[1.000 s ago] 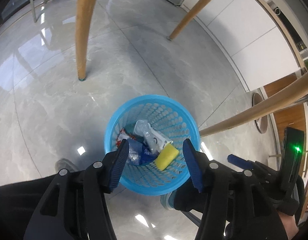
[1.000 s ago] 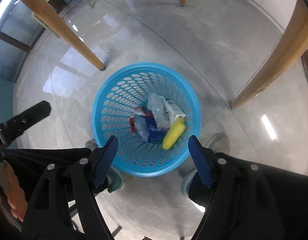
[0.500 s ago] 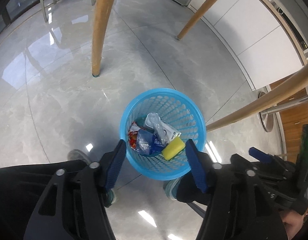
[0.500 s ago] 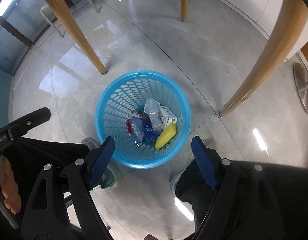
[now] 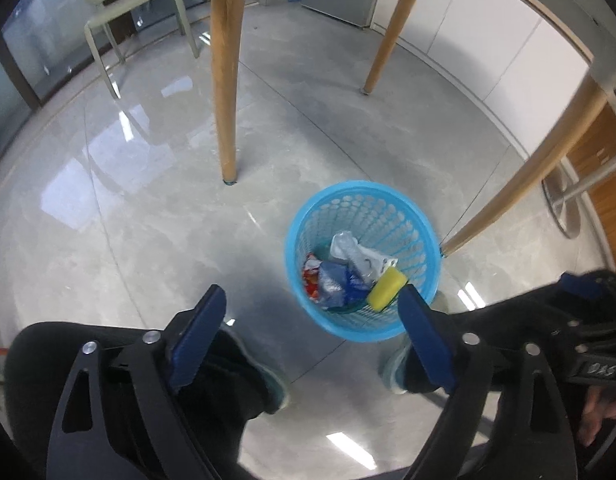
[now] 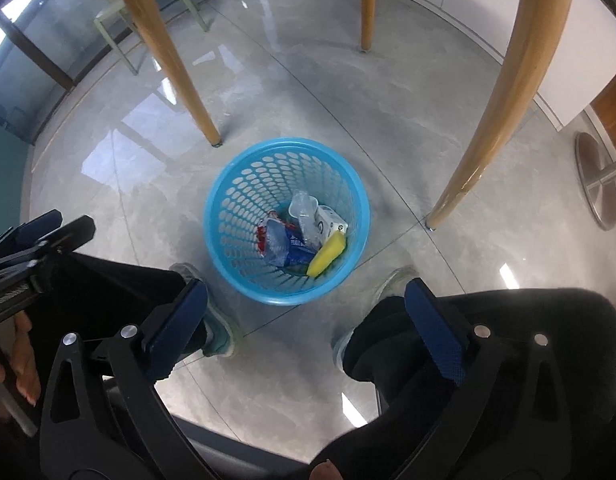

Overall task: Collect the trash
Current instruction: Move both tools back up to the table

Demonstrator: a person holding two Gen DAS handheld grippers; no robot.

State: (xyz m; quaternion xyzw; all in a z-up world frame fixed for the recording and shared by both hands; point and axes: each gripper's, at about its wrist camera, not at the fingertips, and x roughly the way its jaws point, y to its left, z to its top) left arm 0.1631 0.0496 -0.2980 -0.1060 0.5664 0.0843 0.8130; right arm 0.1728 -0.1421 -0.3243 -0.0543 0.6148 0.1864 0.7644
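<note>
A blue perforated trash basket point(image 5: 412, 216) point(image 6: 243, 192) stands on the grey floor. Inside lie a yellow sponge point(image 5: 387, 283) point(image 6: 327, 255), a white carton point(image 6: 330, 225), a crumpled clear plastic cup point(image 5: 344, 245) point(image 6: 303, 210) and blue and red wrappers point(image 5: 332, 280) point(image 6: 279, 240). My left gripper point(image 5: 311, 330) hangs high above the floor, the basket showing near its right finger; its jaws are opening with nothing between them. My right gripper point(image 6: 305, 322) hovers above the basket's near side, its jaws also opening and empty.
Wooden table legs point(image 5: 223, 80) point(image 6: 504, 92) stand around the basket. A pale green chair point(image 5: 131, 4) sits at the back left, a round metal base point(image 6: 596, 184) at the right. The person's dark trouser legs and shoes point(image 6: 215, 320) are just below the basket.
Both grippers have risen away from the basket and their jaws have spread wider. The basket looks smaller, and in the left view it has slid to the right.
</note>
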